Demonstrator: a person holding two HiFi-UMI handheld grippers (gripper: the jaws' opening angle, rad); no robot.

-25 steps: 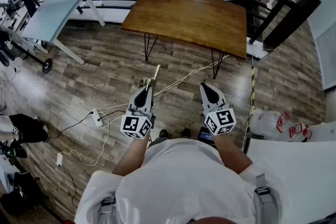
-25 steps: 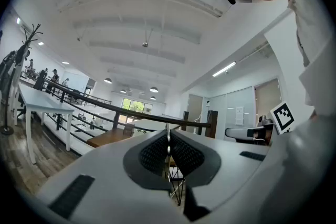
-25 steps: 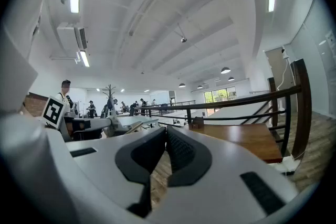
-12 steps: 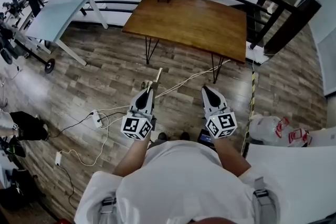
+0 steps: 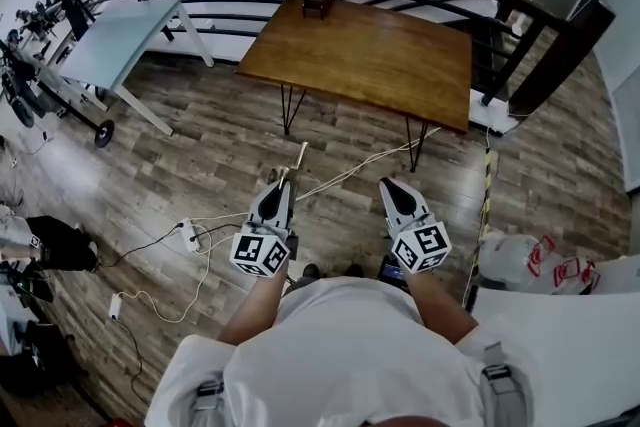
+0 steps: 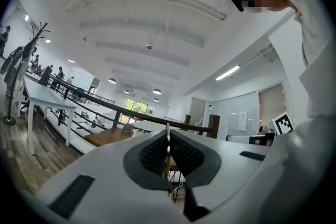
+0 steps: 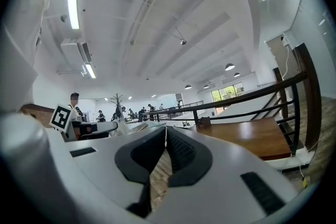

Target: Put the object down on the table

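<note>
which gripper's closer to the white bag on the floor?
Right. The right gripper is left of the white bag in the head view; the left gripper, shut on a thin stick, sits farther left.

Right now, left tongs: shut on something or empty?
Shut on a thin stick: the left tongs pinch it, and it pokes out ahead in head view.

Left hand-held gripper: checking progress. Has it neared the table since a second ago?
No: the left hand-held gripper and its stick lie as far from the table leg as before.
</note>
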